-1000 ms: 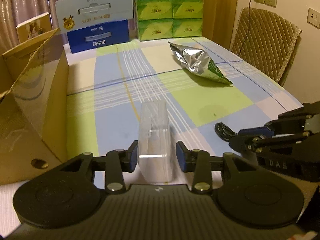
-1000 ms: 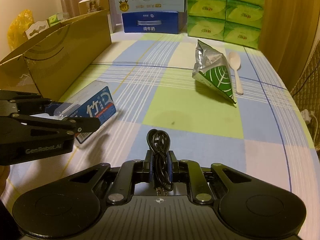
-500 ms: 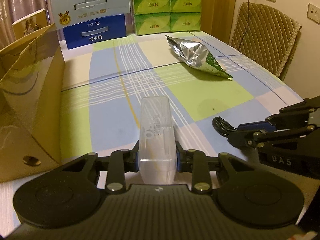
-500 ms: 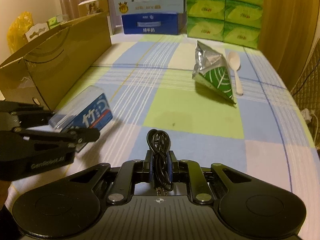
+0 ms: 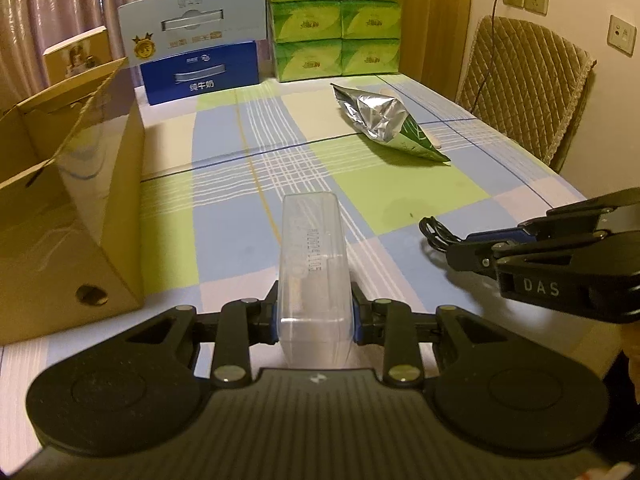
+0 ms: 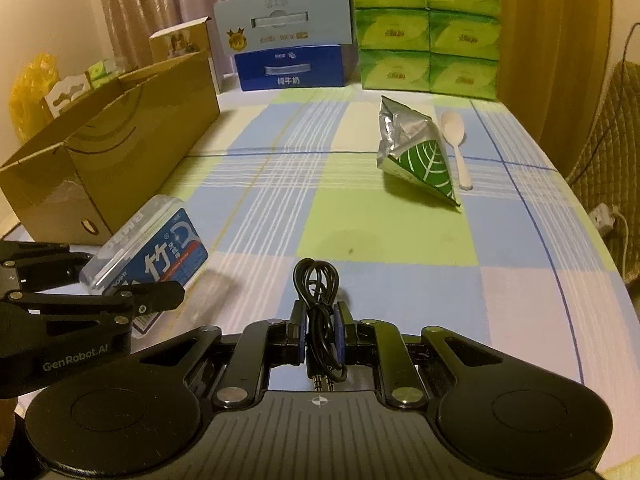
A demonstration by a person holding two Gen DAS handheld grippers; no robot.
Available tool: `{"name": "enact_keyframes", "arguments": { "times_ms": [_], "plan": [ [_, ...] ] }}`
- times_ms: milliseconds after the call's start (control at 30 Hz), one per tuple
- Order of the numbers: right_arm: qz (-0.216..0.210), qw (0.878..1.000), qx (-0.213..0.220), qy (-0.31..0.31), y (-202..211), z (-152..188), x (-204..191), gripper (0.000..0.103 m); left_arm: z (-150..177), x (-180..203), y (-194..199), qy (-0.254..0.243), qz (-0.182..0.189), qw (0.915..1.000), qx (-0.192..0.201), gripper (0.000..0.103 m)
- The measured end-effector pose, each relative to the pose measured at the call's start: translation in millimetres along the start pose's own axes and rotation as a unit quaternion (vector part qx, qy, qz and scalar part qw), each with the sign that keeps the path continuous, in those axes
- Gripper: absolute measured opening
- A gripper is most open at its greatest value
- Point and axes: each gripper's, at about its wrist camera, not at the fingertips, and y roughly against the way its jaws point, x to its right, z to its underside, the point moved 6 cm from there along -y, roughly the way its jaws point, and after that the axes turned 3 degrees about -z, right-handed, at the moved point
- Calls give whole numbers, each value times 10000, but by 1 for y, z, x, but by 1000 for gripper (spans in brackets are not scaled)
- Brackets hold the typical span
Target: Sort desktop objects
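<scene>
My left gripper point(image 5: 314, 322) is shut on a clear plastic box point(image 5: 312, 264) with a blue label, held a little above the tablecloth; the box shows in the right wrist view point(image 6: 148, 260) too. My right gripper point(image 6: 320, 338) is shut on a coiled black audio cable point(image 6: 318, 280), also seen in the left wrist view point(image 5: 436, 232). An open brown cardboard box point(image 5: 72, 200) stands at the left. A silver and green snack bag point(image 6: 416, 152) and a white plastic spoon point(image 6: 456, 140) lie further back on the table.
A blue and white milk carton point(image 5: 200, 68) and stacked green tissue packs point(image 5: 336, 20) stand at the table's far end. A padded chair point(image 5: 524, 88) is at the right edge. The checked tablecloth point(image 6: 380, 224) lies between.
My left gripper closed on the clear box and lifted it slightly, tilting it up. The right gripper kept its hold on the cable and barely moved.
</scene>
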Motion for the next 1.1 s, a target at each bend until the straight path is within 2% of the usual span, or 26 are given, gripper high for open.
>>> {"name": "enact_keyframes", "arguments": {
  "times_ms": [433,700,1100],
  "plan": [
    [-77,9996,258,-1,40,-3,-31,11,3,-4,47,242,-55,9996,119,26],
    [-121,9989,429,168,56,-16,-51,11,-5,-16,75,468,-120,9984,292,26],
    [-234,9973,590,380,67,-39,-74,11,-22,-29,101,532,-189,9972,488,26]
  ]
}}
